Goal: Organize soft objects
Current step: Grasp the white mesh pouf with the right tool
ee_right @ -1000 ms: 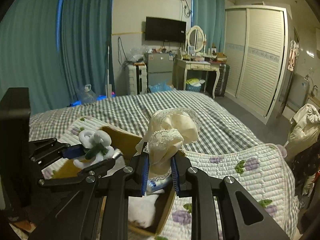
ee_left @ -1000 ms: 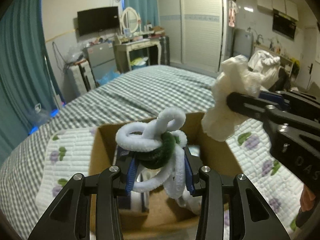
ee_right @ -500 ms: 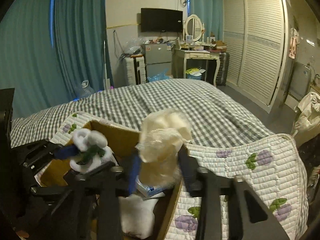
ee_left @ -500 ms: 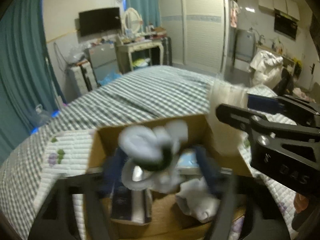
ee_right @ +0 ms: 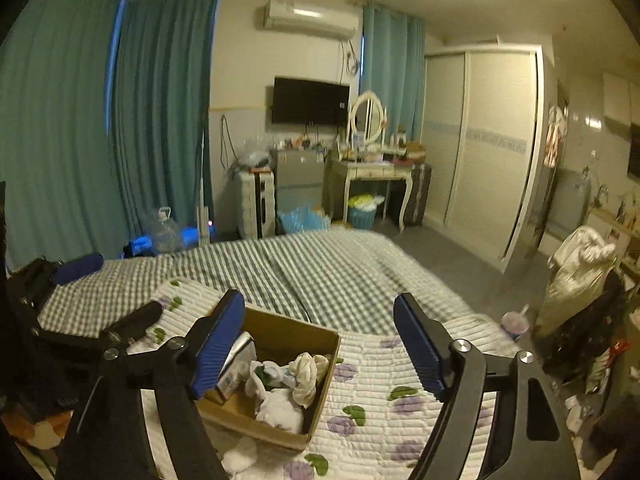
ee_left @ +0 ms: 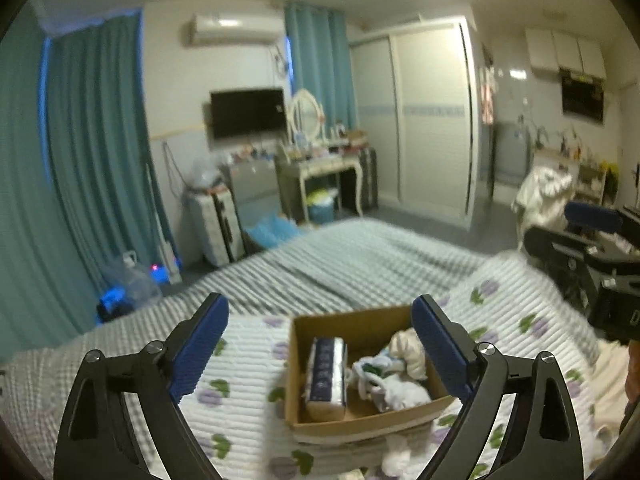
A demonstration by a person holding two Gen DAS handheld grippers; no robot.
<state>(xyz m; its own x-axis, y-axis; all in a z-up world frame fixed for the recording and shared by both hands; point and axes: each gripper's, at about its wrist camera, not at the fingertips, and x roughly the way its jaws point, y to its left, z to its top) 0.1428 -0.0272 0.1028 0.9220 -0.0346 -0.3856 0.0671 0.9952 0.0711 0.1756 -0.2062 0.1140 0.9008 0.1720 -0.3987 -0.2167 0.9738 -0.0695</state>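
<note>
A cardboard box (ee_left: 304,428) (ee_right: 328,344) sits on the quilted bed cover. Inside lie a cream cloth (ee_left: 408,352) (ee_right: 306,372), a white and green fuzzy toy (ee_left: 370,372) (ee_right: 262,376), white cloth (ee_right: 280,408) and a blue-white tissue pack (ee_left: 326,376) (ee_right: 234,364). My left gripper (ee_left: 320,344) is open and empty, raised above and behind the box. My right gripper (ee_right: 320,344) is open and empty, also raised above the box. The right gripper shows at the right edge of the left wrist view (ee_left: 588,240).
A white cloth (ee_right: 240,456) lies on the quilt (ee_right: 376,392) in front of the box. The checked bed sheet (ee_right: 320,272) stretches beyond. A dresser (ee_right: 376,176), wardrobe (ee_right: 480,152) and curtains stand at the far walls.
Both grippers opened and dropped the fuzzy toy and the cream cloth into the box, then pulled up and back away from it.
</note>
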